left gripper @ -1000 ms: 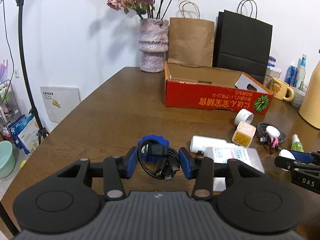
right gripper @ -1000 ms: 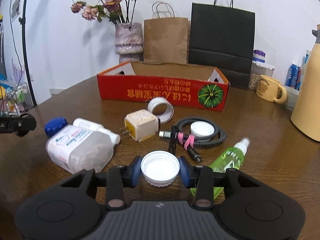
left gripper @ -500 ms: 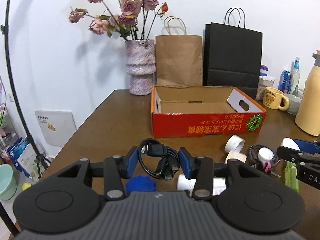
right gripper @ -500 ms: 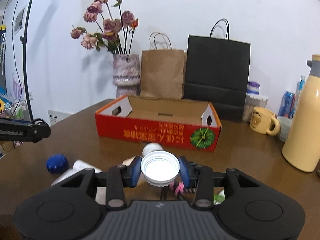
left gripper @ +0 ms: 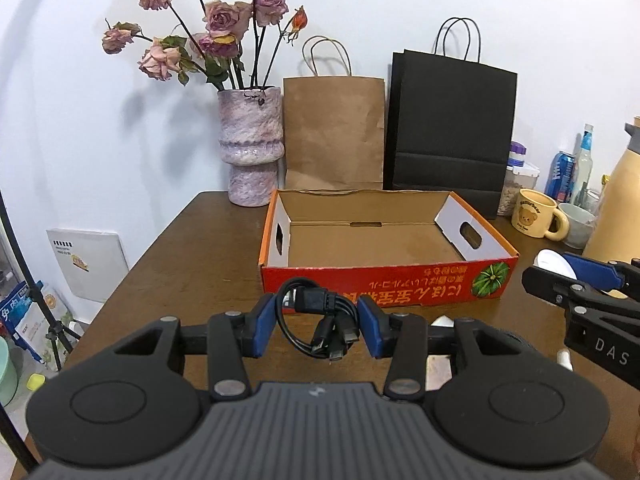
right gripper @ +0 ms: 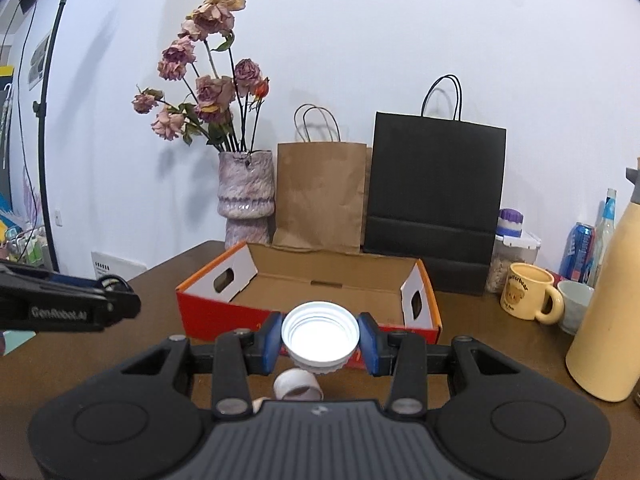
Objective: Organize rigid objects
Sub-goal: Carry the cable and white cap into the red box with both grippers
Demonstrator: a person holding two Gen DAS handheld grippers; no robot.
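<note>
Both grippers rose since earlier; left gripper (left gripper: 318, 326) pinches cable (left gripper: 320, 328), right gripper (right gripper: 319, 338) pinches cap (right gripper: 319, 336). We note box (left gripper: 384, 284) at 12 o'clock empty; nothing stowed.

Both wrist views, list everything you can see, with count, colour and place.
Bundled USB cable: one, black, in left gripper.
Ribbed plastic lid: one, white, in right gripper.
Open cardboard box: one, red outside, table centre, nothing inside.
Tape roll: one, white, under right gripper.
Ceramic vase of dried roses: one, mottled pink, left of box.
Paper bags: brown, black, against wall.
Bear mug: one, yellow, right of box.
Thermos flask: one, cream, far right.
Wooden table: one, brown.
Left gripper: shut on cable.
Right gripper: shut on lid.
</note>
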